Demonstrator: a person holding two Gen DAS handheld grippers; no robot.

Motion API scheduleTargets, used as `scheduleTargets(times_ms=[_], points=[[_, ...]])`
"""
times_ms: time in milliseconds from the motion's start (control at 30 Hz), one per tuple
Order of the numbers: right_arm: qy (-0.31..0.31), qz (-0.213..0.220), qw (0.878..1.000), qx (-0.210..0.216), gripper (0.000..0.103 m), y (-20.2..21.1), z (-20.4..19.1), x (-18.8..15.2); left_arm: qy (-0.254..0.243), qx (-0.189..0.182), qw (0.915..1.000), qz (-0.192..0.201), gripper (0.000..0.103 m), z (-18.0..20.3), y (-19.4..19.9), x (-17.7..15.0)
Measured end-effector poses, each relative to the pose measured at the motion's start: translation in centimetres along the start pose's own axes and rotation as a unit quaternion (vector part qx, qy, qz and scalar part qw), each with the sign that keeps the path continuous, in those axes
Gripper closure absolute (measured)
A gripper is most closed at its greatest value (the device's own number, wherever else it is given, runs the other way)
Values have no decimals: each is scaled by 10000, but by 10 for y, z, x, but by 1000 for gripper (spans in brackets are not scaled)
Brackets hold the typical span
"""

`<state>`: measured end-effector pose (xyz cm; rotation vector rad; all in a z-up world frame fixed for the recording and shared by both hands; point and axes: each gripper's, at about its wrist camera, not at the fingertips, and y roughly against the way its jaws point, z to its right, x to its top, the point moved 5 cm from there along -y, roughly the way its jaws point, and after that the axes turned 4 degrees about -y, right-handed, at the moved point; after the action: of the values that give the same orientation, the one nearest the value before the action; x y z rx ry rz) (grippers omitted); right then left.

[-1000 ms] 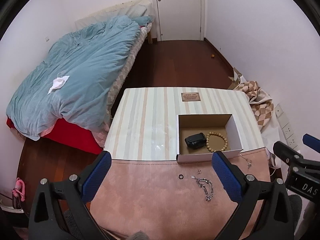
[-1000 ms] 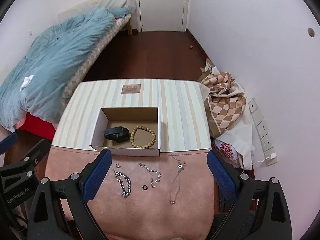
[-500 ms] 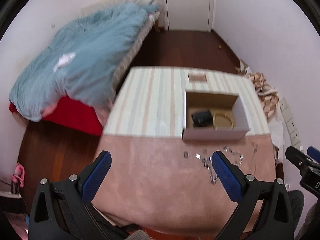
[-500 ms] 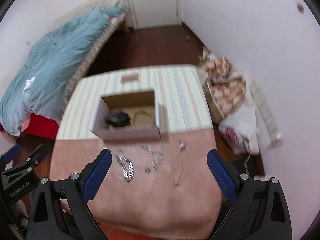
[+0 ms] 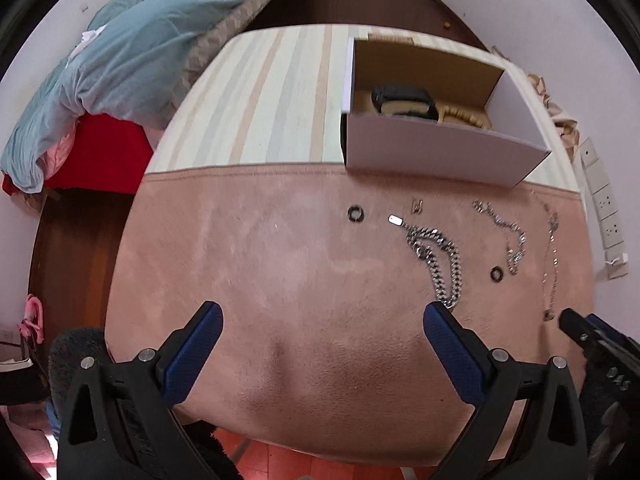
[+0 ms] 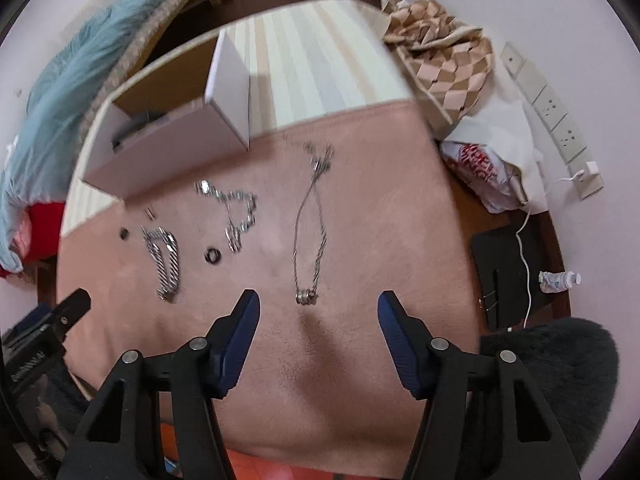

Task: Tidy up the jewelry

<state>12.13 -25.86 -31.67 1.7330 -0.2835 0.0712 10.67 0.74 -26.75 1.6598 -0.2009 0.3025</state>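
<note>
Jewelry lies on a pink mat (image 5: 280,264). A thick silver chain (image 5: 438,260) lies ahead of my open, empty left gripper (image 5: 320,316), by its right finger. Two black rings (image 5: 355,213) (image 5: 496,273), a thinner silver chain (image 5: 500,224) and a small clasp (image 5: 418,206) lie beyond. My right gripper (image 6: 318,306) is open and empty, just short of a thin pendant necklace (image 6: 310,236). The thick chain (image 6: 164,258) and a ring (image 6: 212,256) lie to its left. A white cardboard box (image 5: 440,152) behind the mat holds a black item (image 5: 402,100) and a wooden bead bracelet (image 5: 464,117).
The mat covers the near part of a striped table (image 5: 260,92). A bed with a blue duvet (image 5: 132,52) stands left. A checked cloth (image 6: 444,64), a plastic bag (image 6: 480,160) and wall sockets (image 6: 560,120) are at the right.
Both grippers have dropped down close to the mat and moved forward. The right gripper's jaws have narrowed around the necklace's pendant end. No jewelry has moved.
</note>
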Motion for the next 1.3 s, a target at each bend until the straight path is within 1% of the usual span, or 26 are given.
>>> scheduleTargets(times_ms=[67,133,167,200,267,367,467,533,567,600,633,667,700,733,767,800,833,867,900,933,967,1000,1033,1133,1300], points=[[98,-5,9999,-60,53,-11,-4,-3,-24,27,10000,-56,1,1,-4,-2],[149,16,9998,-97,78,-18,-7,-5,-47,46,9999,-100,1,3,-8,-4],[183,124,9996,-168,82,-18,-8,-6,-63,56,9999,-113,1,4,-10,-4],[233,180,9994,-195,94,-18,-8,-7,-70,52,9999,-124,1,4,-10,-5],[139,216,9996,-143,95,-18,-6,-8,-86,23,9999,-145,1,6,-12,-5],[-67,306,9995,-20,95,-12,2,-8,-73,-130,9998,-167,1,10,-15,-2],[-200,414,9989,100,95,-1,8,-5,-35,-450,9988,-183,1,19,-19,4],[-220,471,9986,139,95,5,10,-2,17,-717,9971,-270,1,29,-25,9],[-222,493,9984,155,95,7,11,-1,37,-833,9960,-306,4,34,-28,11],[-217,504,9984,157,95,8,12,0,33,-893,9954,-344,11,41,-32,14],[-203,516,9984,136,95,9,13,0,-1,-894,9952,-388,14,46,-37,17],[-192,509,9985,109,95,10,14,1,-43,-889,9952,-414,23,49,-40,20],[-188,485,9986,82,95,11,14,0,-123,-870,9952,-433,33,54,-45,23],[-199,484,9986,75,95,11,15,0,-193,-843,9952,-452,39,57,-49,26],[-203,492,9986,60,95,13,16,1,-242,-811,9952,-485,48,60,-52,28],[-204,502,9985,49,95,15,16,0,-279,-806,9951,-509,51,63,-55,28],[-220,509,9985,30,95,17,17,-1,-324,-793,9955,-413,51,64,-54,31],[-250,512,9984,32,95,19,17,-1,-399,-767,9956,-364,55,66,-55,33],[-271,517,9983,40,95,20,18,-1,-480,-844,9948,-304,72,70,-54,34],[-291,526,9982,33,95,21,18,0,-526,-987,9934,-258,83,74,-52,35],[-300,530,9981,25,95,22,19,1,-608,-984,9929,-276,98,78,-52,35],[-319,532,9981,28,95,23,19,1,-681,-1021,9921,-264,101,80,-52,34],[-344,528,9980,45,95,25,19,2,-710,-1102,9911,-230,101,81,-52,33],[-342,600,9976,66,95,33,18,4,-594,-1302,9896,-168,102,74,-46,28],[-347,694,9967,256,95,47,14,7,-484,-1471,9879,19,103,46,-26,19]])
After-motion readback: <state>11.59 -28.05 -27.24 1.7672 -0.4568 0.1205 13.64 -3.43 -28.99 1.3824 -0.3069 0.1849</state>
